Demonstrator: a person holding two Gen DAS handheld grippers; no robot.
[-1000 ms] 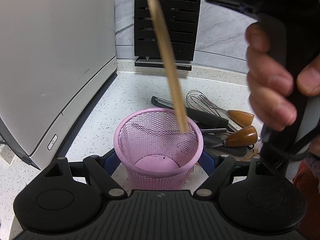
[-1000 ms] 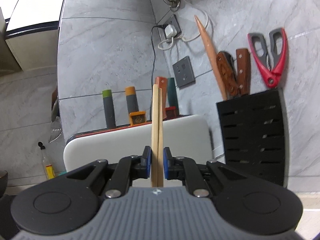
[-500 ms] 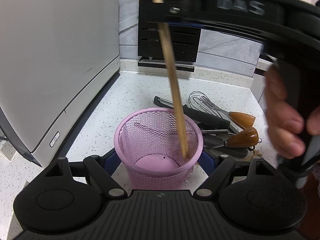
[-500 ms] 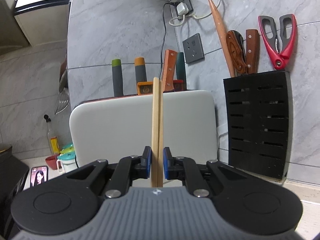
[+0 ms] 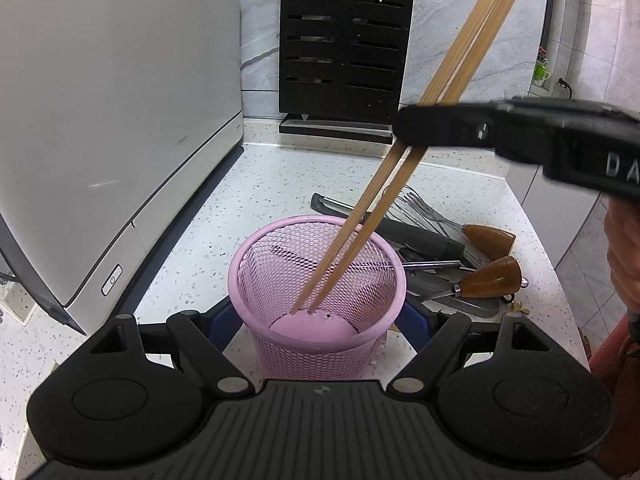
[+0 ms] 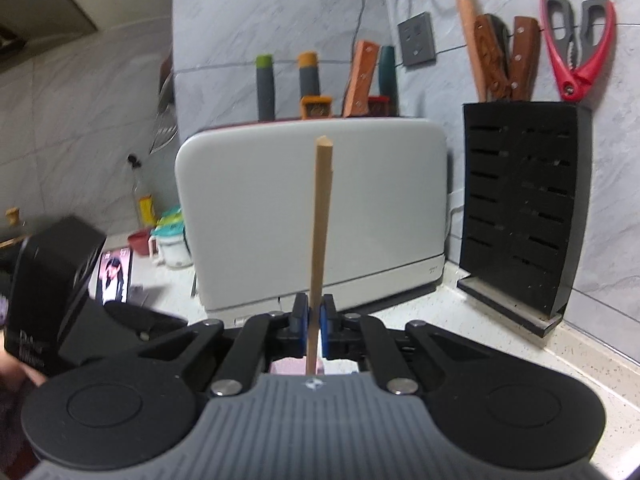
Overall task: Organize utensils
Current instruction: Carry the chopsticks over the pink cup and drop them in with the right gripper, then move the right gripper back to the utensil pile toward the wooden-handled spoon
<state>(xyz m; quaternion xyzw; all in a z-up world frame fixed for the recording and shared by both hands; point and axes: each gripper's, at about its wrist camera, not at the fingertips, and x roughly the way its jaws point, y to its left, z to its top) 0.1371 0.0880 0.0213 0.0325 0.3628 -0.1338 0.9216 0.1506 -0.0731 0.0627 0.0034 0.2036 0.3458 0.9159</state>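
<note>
1. Left wrist view: the left gripper (image 5: 316, 320) has its two blue fingers wide apart, one on each side of the pink mesh cup (image 5: 316, 280). They look like they touch its sides, but I cannot be sure they squeeze it.
2. The cup stands on the white speckled counter (image 5: 280, 184). Two wooden chopsticks (image 5: 360, 216) lean into it, with their tips near the bottom.
3. The right gripper (image 5: 408, 136) reaches in from the right and pinches them higher up.
4. Behind the cup lies a pile — a whisk (image 5: 424, 208) and tools with wooden handles (image 5: 488, 280).
5. Right wrist view: the right gripper (image 6: 314, 324) is squeezed tight on the chopsticks (image 6: 322, 224), which stick up between its blue pads — the black knife block (image 6: 524, 216) stands at the right.
</note>
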